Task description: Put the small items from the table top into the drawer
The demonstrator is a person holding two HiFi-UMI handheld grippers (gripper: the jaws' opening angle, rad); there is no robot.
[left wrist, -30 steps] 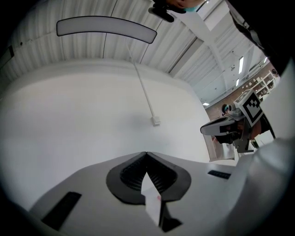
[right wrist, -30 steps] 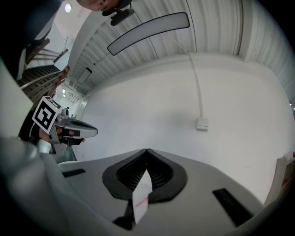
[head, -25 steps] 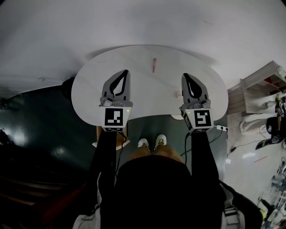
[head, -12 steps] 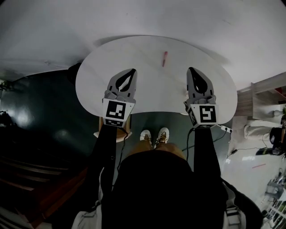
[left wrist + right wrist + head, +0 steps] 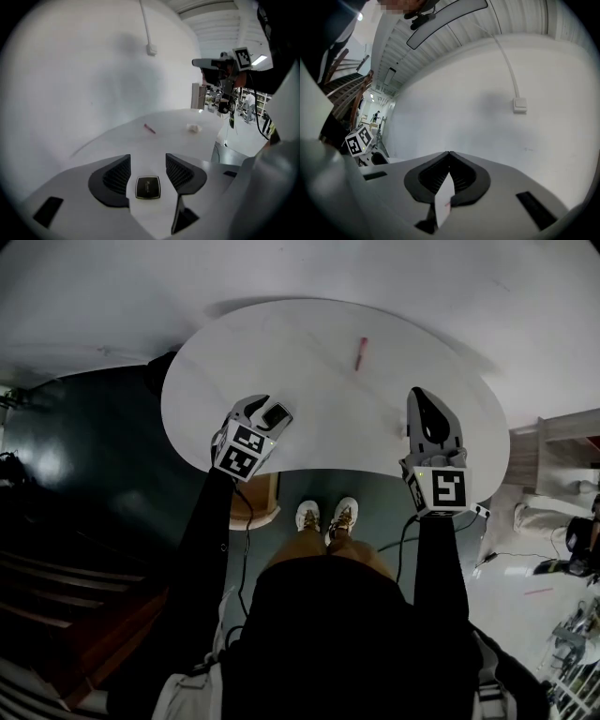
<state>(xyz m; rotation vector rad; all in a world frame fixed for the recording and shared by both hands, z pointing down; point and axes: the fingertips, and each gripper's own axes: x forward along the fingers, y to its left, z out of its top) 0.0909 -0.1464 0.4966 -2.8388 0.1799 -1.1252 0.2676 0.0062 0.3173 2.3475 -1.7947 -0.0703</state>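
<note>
Pointing down at white table (image 5: 309,362), left gripper (image 5: 147,163) has jaws just opening wide. Small black square case (image 5: 147,187) lies flat between 2 pads, not pinched yet. Case looks light, hard, smooth, maybe slippy. Best grab: 2 side edges. Right gripper (image 5: 448,153) closed tip to tip.

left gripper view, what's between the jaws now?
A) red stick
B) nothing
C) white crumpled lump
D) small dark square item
D: the left gripper's jaws, which have just been opening, stand apart around a small dark square item lying flat on the table, with the pads clear of it; the red stick lies farther off.
</note>
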